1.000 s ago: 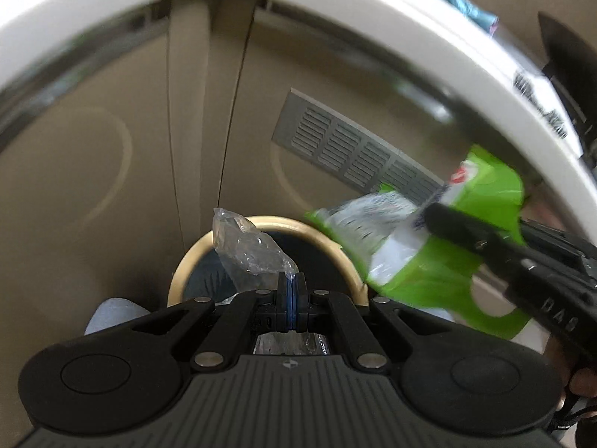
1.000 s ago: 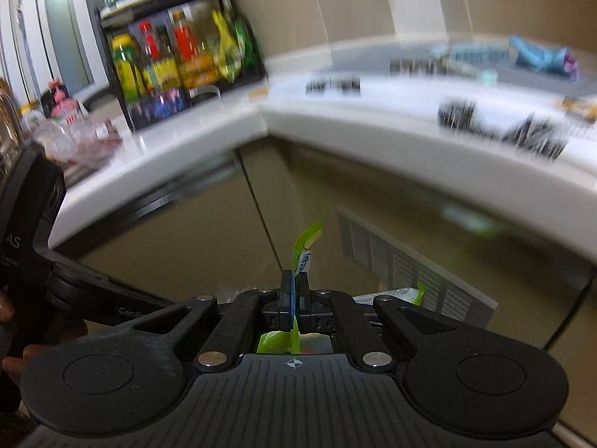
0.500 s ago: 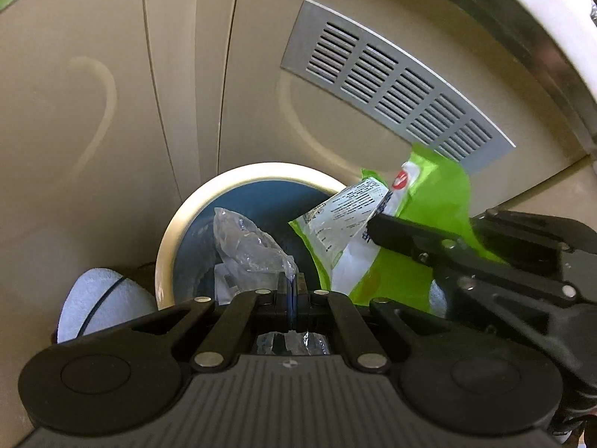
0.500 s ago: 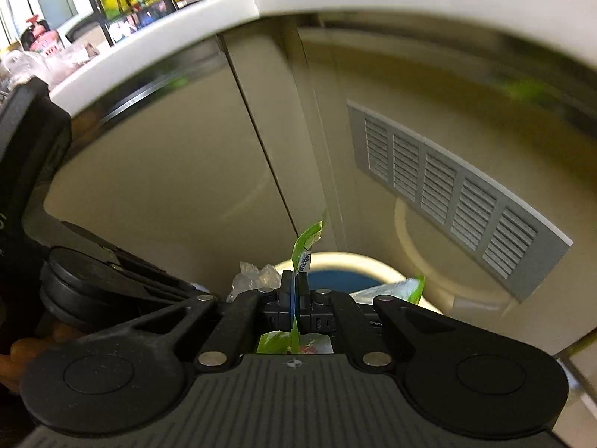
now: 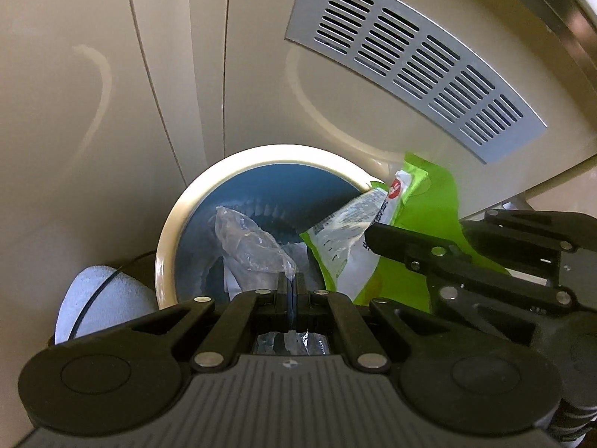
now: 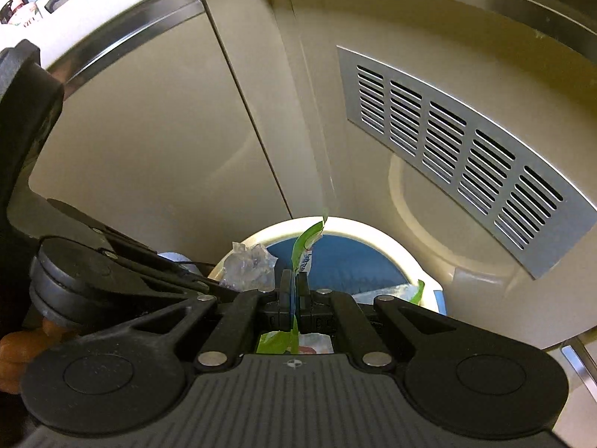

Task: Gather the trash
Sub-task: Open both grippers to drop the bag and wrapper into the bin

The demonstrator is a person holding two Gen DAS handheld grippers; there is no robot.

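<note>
A round trash bin with a cream rim and a blue liner stands on the floor against beige cabinets; it also shows in the right wrist view. My left gripper is shut on a crumpled clear plastic wrapper held over the bin's opening. My right gripper is shut on a green and white snack packet, also over the bin. In the left wrist view the packet and the right gripper sit just right of the wrapper. The wrapper shows in the right wrist view too.
Beige cabinet doors stand behind the bin, with a grey vent grille on the right door. A white countertop edge runs overhead. A grey-blue rounded thing lies left of the bin.
Both grippers have come down from counter height to the bin, carrying the wrapper and the packet. The bin now fills more of both views.
</note>
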